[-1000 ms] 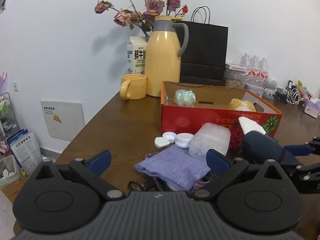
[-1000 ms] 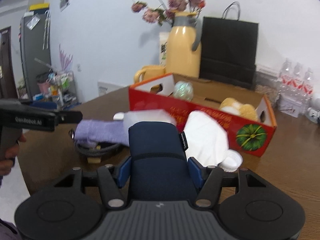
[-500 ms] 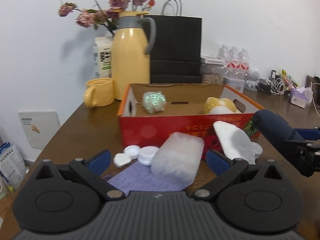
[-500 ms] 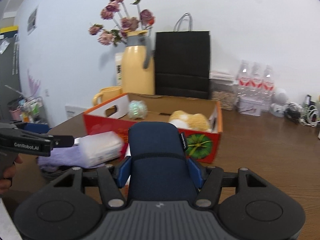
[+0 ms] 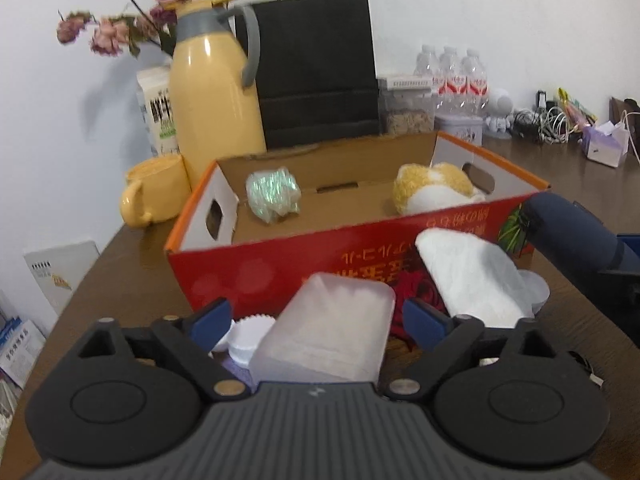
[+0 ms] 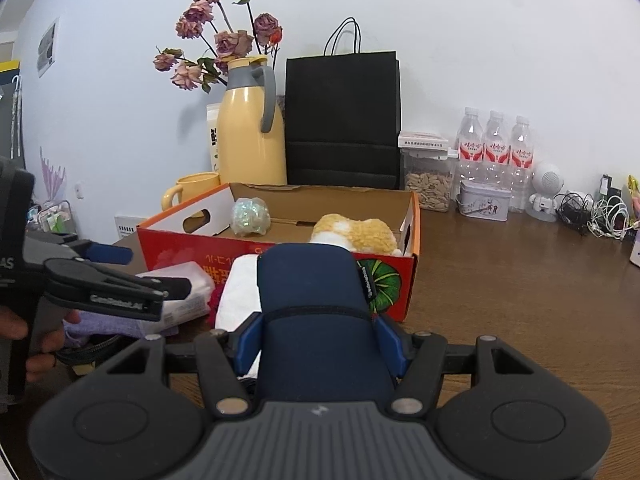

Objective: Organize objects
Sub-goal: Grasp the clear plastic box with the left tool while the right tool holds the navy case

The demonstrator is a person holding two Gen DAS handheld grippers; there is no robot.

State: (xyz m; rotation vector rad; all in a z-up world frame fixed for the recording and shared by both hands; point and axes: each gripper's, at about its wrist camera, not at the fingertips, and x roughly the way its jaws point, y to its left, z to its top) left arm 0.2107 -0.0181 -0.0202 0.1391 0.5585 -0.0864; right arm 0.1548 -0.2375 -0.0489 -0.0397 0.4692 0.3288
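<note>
A red cardboard box (image 5: 280, 256) (image 6: 408, 280) stands on the brown table. In it lie a glittery ball (image 5: 273, 194) (image 6: 251, 216) and a yellow-and-white plush (image 5: 434, 192) (image 6: 356, 232). My right gripper (image 6: 318, 336) is shut on a dark blue case (image 6: 316, 312), which also shows in the left wrist view (image 5: 572, 240), held just in front of the box. My left gripper (image 5: 318, 316) is open, with a frosted plastic box (image 5: 332, 340) (image 6: 184, 292) between its fingers. A white cloth (image 5: 472, 276) (image 6: 240, 296) lies against the box front.
A yellow thermos (image 6: 252, 128), yellow mug (image 5: 154, 190), milk carton and black paper bag (image 6: 344, 120) stand behind the box. Water bottles (image 6: 496, 152), a seed jar, a tin and cables are at back right. White caps (image 5: 250, 336) and a purple knit cloth (image 6: 104, 326) lie at left.
Both grippers have risen and moved toward the red box. The left gripper closed in around the frosted box. The blue case stayed clamped in the right gripper.
</note>
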